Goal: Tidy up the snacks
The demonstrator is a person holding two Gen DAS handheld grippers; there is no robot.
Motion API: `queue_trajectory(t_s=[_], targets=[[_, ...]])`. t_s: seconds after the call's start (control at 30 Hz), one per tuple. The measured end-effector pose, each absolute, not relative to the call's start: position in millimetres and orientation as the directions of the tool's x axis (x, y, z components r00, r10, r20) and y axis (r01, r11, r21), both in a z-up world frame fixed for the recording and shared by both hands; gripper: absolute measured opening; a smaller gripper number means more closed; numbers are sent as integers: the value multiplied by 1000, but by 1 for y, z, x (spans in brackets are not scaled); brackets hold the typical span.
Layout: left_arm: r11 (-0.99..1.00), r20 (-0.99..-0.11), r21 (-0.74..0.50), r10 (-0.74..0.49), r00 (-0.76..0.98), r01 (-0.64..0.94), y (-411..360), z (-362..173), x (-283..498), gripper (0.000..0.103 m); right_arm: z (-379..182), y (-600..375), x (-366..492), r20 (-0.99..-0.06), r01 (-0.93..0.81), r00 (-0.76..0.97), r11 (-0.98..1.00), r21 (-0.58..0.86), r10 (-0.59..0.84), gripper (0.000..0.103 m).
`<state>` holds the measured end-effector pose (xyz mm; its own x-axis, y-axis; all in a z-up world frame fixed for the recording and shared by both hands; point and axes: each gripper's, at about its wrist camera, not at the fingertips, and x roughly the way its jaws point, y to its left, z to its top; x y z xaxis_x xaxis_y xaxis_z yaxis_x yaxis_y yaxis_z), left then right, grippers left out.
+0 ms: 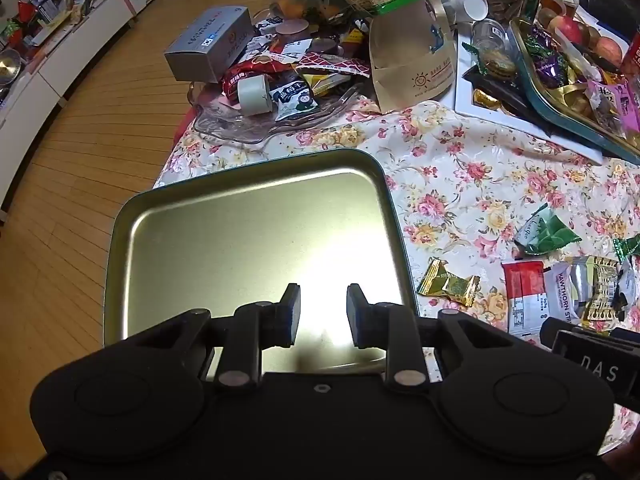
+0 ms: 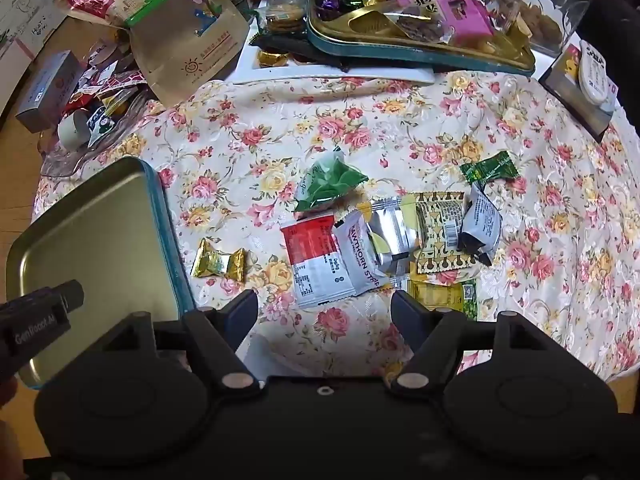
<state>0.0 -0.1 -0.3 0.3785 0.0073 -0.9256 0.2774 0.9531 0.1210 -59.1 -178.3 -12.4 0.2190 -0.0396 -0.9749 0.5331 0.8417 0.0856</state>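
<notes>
The left gripper (image 1: 323, 316) hung with its jaws partly apart and nothing between them, directly over the shallow rectangular gold-coloured metal tray with a teal rim (image 1: 256, 236), whose bare floor showed only glare and no snack. The right gripper (image 2: 324, 312) stood with its jaws wide apart and also empty, poised above the surface covered by a cream cloth printed with pink and yellow roses (image 2: 400, 120). Just beyond its fingertips, at twelve o'clock, lay the red-and-white flat sachet (image 2: 316, 256) overlapped by a white packet lettered "HAWTHORN" (image 2: 360, 256), then a crumpled silver foil pouch (image 2: 394, 232), a gold-patterned wrapper (image 2: 440, 236) and a grey-and-black twisted packet (image 2: 482, 224), all touching in one loose heap. A green-and-white leaf-print pouch (image 2: 328, 184) sat at the heap's far edge, a small green sweet (image 2: 490, 170) at one o'clock, and a gold twist-wrapped candy (image 2: 219, 265) lay alone at ten o'clock, near the tray's rim. Judging by the empty tray and the scattered packets, the sorting had barely begun: everything loose remained to be gathered. Farther off at twelve o'clock, a second teal-rimmed tray heaped with sweets (image 2: 400, 54) looked already filled.
</notes>
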Motion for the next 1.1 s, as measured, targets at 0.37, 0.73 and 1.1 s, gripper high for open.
queue_trajectory(t_s=[0.37, 0.73, 1.1], targets=[[947, -920, 121, -6, 393, 298, 4, -2, -1, 36, -18, -179, -54, -974, 515, 220, 854, 77, -45, 76], [945, -911, 149, 16, 413, 292, -1, 1, -4, 36, -20, -176, -52, -970, 480, 228, 877, 35, -87, 76], [943, -910, 153, 19, 414, 294, -2, 1, -5, 36, -20, -176, -55, -967, 520, 252, 848, 98, -43, 76]])
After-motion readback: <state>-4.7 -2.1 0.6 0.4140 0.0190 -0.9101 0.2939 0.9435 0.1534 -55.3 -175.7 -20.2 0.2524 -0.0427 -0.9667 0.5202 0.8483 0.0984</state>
